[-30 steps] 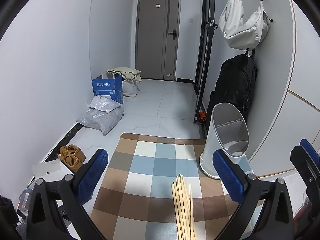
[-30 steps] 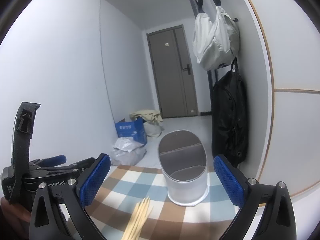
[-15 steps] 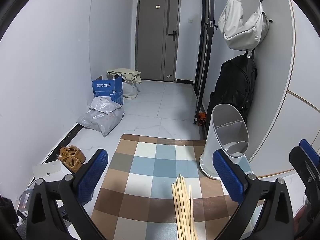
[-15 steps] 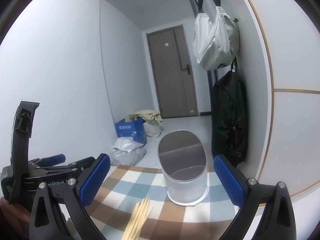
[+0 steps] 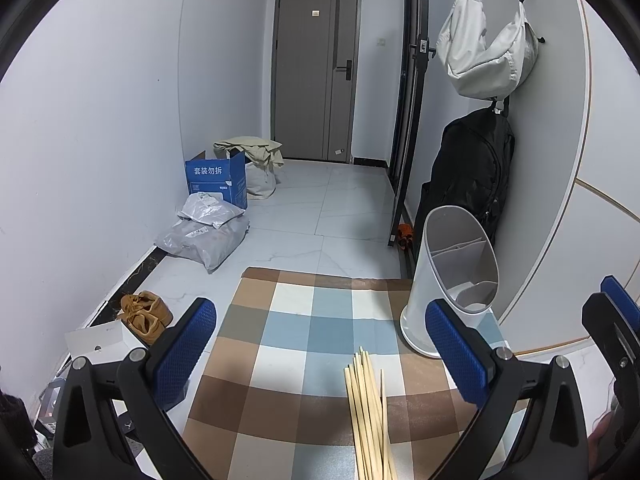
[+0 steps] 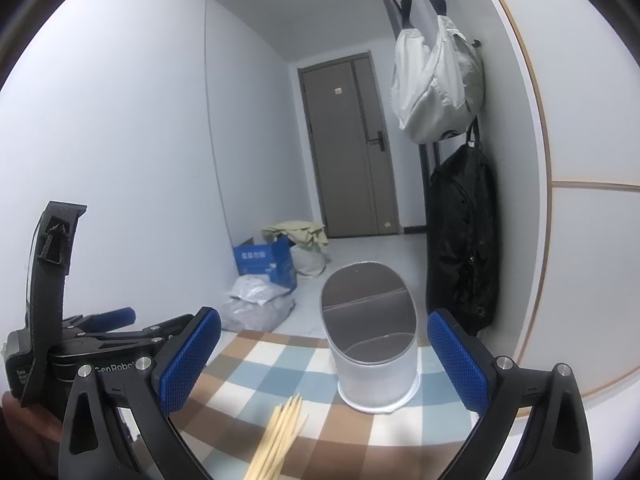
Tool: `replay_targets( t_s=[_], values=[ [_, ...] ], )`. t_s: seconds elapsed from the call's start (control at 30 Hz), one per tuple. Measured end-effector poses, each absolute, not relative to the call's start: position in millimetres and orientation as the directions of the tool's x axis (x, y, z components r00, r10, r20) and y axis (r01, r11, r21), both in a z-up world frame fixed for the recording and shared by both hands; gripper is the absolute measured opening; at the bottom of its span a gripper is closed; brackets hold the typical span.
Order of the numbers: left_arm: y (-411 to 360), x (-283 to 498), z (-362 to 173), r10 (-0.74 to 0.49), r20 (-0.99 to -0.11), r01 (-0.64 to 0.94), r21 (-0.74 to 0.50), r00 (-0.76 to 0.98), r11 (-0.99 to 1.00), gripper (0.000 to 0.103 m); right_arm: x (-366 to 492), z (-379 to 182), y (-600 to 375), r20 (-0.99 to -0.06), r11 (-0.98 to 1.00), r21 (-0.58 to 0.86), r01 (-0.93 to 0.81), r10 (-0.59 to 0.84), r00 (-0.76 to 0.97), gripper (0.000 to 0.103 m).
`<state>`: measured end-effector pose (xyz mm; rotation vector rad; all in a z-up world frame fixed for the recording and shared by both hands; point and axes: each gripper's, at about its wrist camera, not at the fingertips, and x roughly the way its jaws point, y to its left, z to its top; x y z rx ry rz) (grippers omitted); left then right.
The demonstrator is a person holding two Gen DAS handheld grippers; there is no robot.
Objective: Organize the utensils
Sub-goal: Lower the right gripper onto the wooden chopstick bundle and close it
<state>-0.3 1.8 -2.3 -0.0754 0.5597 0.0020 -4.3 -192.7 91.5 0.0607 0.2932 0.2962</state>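
Note:
A bundle of wooden chopsticks [image 5: 368,416] lies on a checked cloth [image 5: 304,328], pointing away from me; it also shows in the right wrist view [image 6: 278,436]. A white oval utensil holder [image 5: 456,280] with divided compartments stands at the cloth's far right, also in the right wrist view [image 6: 374,344]. My left gripper [image 5: 320,352] is open and empty above the cloth, with the chopsticks below its gap. My right gripper [image 6: 324,356] is open and empty, facing the holder. The left gripper [image 6: 100,344] shows at the left of the right wrist view.
The wall [image 5: 560,200] rises right behind the holder, with a black backpack [image 5: 472,176] and a white bag [image 5: 488,44] hanging on it. A blue box [image 5: 216,180], grey parcels [image 5: 204,232] and brown shoes [image 5: 146,314] lie on the floor to the left.

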Motion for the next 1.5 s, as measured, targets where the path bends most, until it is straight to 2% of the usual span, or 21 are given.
replay_targets(
  t_s=[0.67, 0.77, 0.9, 1.0, 1.07, 1.23, 1.3, 1.43, 1.5],
  values=[
    [2.4, -0.3, -1.9, -0.032, -0.546, -0.012, -0.077, 0.837, 0.997, 0.102, -2.4, 87.0, -188.8, -0.298, 0.952, 0.097, -0.290, 0.306, 0.904, 0.103],
    [5.5, 0.8, -1.4, -0.026, -0.547, -0.021, -0.080, 0.837, 0.997, 0.102, 3.4, 81.7, -186.1, -0.343, 0.949, 0.109, -0.295, 0.315, 0.885, 0.103],
    [22.5, 9.6, -6.1, -0.038, -0.583, -0.039, -0.119, 0.812, 0.992, 0.102, 25.9, 64.7, -180.5, -0.475, 0.936, 0.168, -0.309, 0.351, 0.807, 0.103],
    [41.2, 16.1, -10.9, -0.033, -0.608, -0.079, -0.157, 0.793, 0.985, 0.102, 46.5, 46.8, -169.5, -0.589, 0.940, 0.173, -0.294, 0.338, 0.734, 0.098],
    [51.5, 20.2, -13.4, -0.031, -0.624, -0.096, -0.170, 0.780, 0.981, 0.102, 57.8, 35.6, -164.6, -0.640, 0.935, 0.193, -0.297, 0.349, 0.684, 0.079],
    [68.8, 29.0, -19.5, -0.027, -0.653, -0.128, -0.188, 0.757, 0.974, 0.102, 84.7, 6.2, -152.0, -0.743, 0.922, 0.262, -0.285, 0.381, 0.550, 0.073],
    [74.0, 32.9, -21.5, -0.025, -0.668, -0.140, -0.193, 0.744, 0.971, 0.102, 95.8, -10.0, -144.0, -0.788, 0.917, 0.292, -0.270, 0.391, 0.475, 0.067],
    [86.2, 37.8, -26.6, -0.031, -0.689, -0.168, -0.220, 0.725, 0.961, 0.102, 111.8, -41.5, -131.5, -0.856, 0.922, 0.301, -0.242, 0.373, 0.358, 0.049],
    [92.3, 41.3, -30.2, -0.036, -0.701, -0.183, -0.235, 0.712, 0.955, 0.102, 116.9, -51.7, -128.4, -0.878, 0.932, 0.284, -0.227, 0.348, 0.329, 0.044]
  ],
)
